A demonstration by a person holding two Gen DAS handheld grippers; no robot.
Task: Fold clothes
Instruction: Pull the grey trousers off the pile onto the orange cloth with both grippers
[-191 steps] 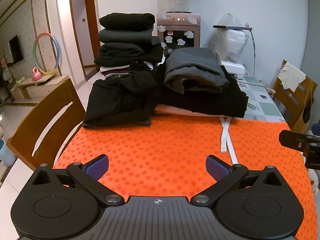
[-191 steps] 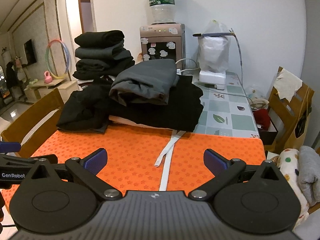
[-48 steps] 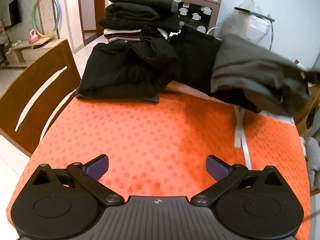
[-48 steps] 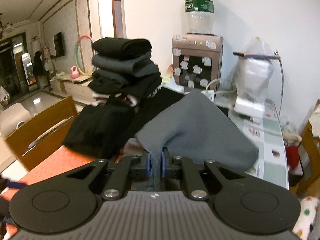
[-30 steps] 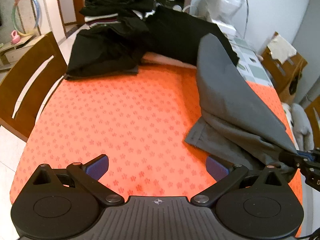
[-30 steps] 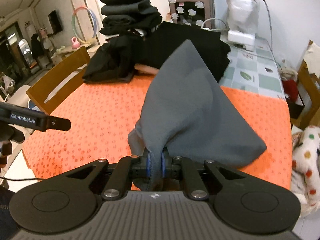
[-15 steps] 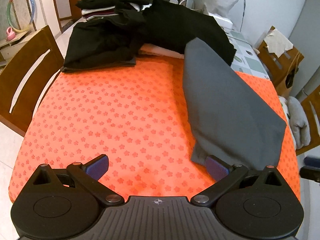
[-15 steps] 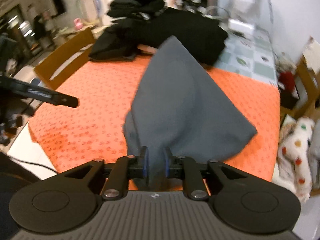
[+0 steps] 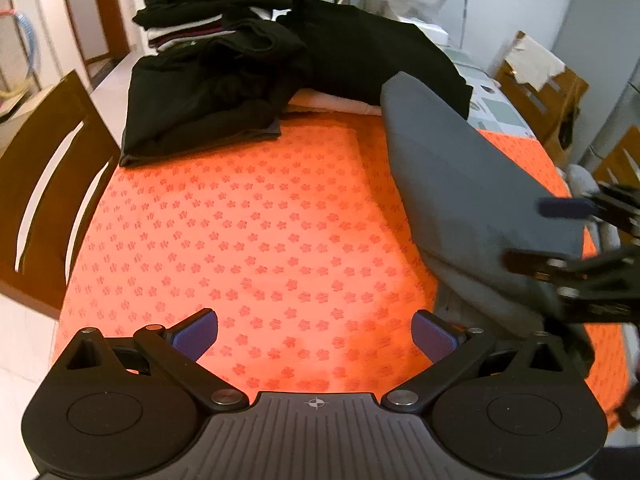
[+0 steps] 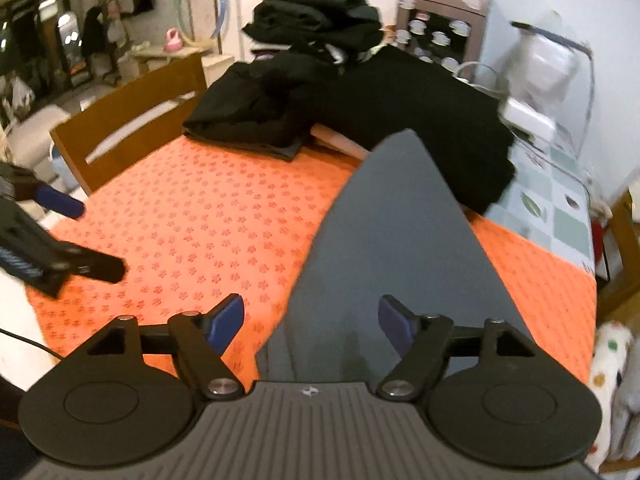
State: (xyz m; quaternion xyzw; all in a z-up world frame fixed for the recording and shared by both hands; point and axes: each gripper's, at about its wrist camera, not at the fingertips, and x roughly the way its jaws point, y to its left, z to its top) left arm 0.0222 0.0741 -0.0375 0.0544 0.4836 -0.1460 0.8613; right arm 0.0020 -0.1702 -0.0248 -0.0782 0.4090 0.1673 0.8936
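A grey garment lies in a long wedge on the right half of the orange flowered tablecloth. Its narrow end points to the black clothes at the back. My right gripper hovers over the near end of the garment. Its jaws are opening, the cloth lies under the gap, and the pads do not press it. In the left wrist view the right gripper shows blurred over the garment's near right corner. My left gripper stands open over bare tablecloth, left of the garment, holding nothing.
Loose black clothes lie heaped at the back of the table, with a tall folded stack behind them. A wooden chair stands at the left edge. A water dispenser, more chairs and a spotted soft toy are at the right.
The right gripper dragged the grey garment off the pile toward the near edge, then opened and let it go. The garment now lies flat. The left gripper shifted a little over the cloth.
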